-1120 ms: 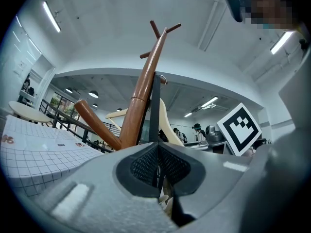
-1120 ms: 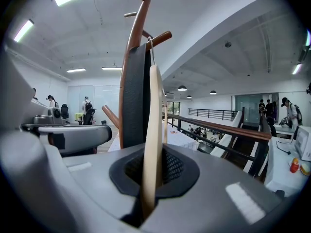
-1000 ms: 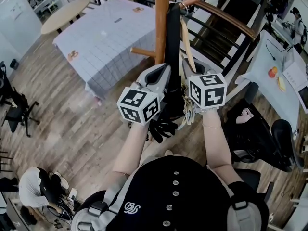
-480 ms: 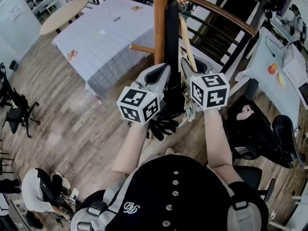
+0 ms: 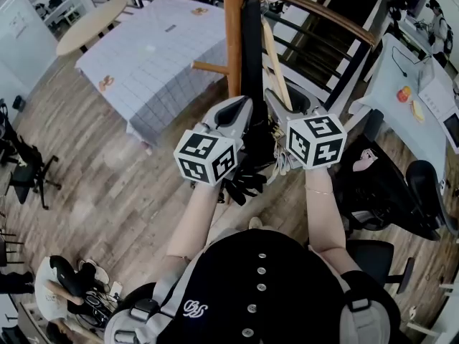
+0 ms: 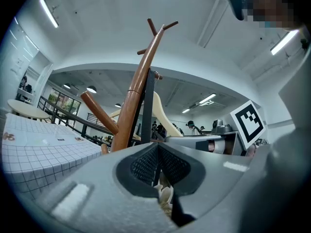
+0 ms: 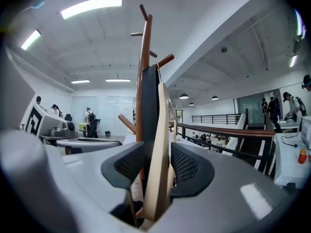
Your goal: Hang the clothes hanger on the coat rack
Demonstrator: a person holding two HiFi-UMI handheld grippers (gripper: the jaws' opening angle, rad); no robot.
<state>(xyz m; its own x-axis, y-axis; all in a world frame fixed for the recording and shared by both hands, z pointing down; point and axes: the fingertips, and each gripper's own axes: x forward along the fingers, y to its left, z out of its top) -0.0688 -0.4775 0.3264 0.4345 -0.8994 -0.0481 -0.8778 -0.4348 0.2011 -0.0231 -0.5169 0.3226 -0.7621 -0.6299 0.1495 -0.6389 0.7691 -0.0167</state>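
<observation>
Clothes hanger (image 7: 158, 178) stands between the opening jaws of our right gripper (image 7: 156, 164), with a gap at the left pad. Our left gripper (image 6: 156, 165) is pinched on the black garment (image 6: 147, 106). Hanger and garment hang together from an upper peg of the wooden coat rack (image 5: 233, 34).
</observation>
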